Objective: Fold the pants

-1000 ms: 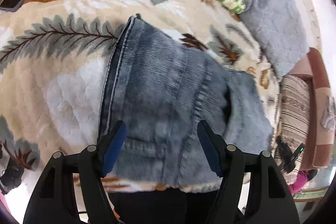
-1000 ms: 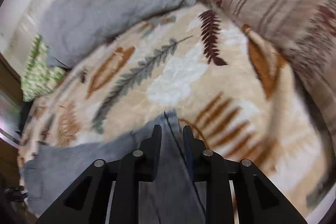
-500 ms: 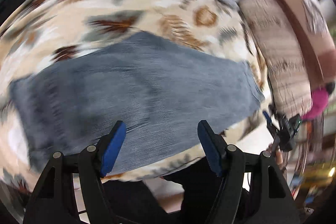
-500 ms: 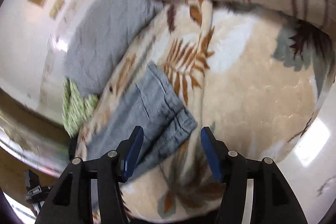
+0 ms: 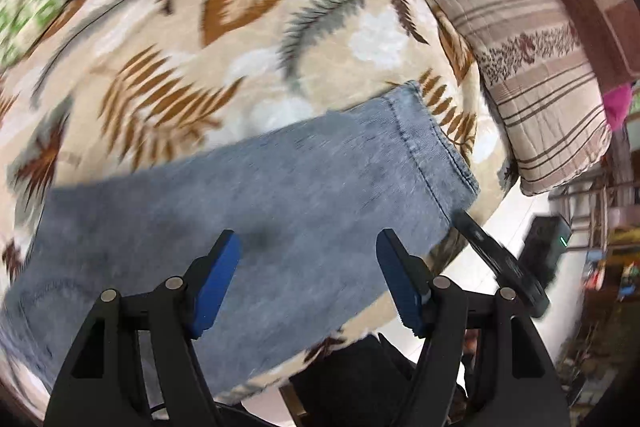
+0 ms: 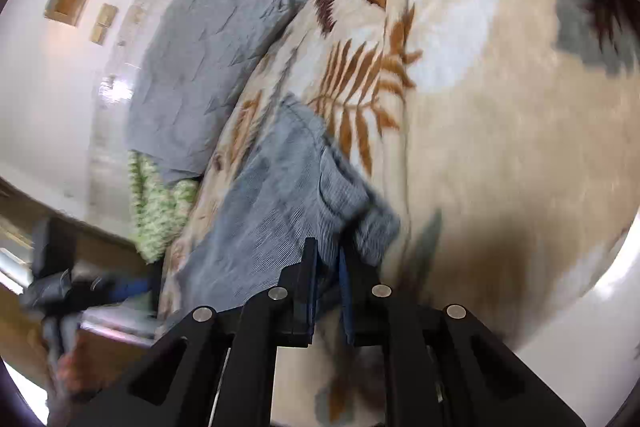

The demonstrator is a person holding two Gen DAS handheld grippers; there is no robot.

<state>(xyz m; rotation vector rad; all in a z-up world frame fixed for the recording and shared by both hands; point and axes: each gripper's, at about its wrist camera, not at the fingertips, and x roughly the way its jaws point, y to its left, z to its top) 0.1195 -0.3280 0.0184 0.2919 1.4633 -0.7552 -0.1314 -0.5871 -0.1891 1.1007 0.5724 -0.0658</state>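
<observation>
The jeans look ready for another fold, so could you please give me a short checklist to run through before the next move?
1. Right gripper has cloth: ok, its jaws are closing with the hem end of the jeans between them.
2. Left gripper free to take hold: ok, open above the denim, nothing between its pads.
3. Jeans lying flat: ok in the left wrist view; the hem end is rumpled in the right wrist view.
4. Landing area on the leaf-print blanket: ok, bare beyond the jeans.
5. Waistband end: cannot tell, blurred.
</observation>
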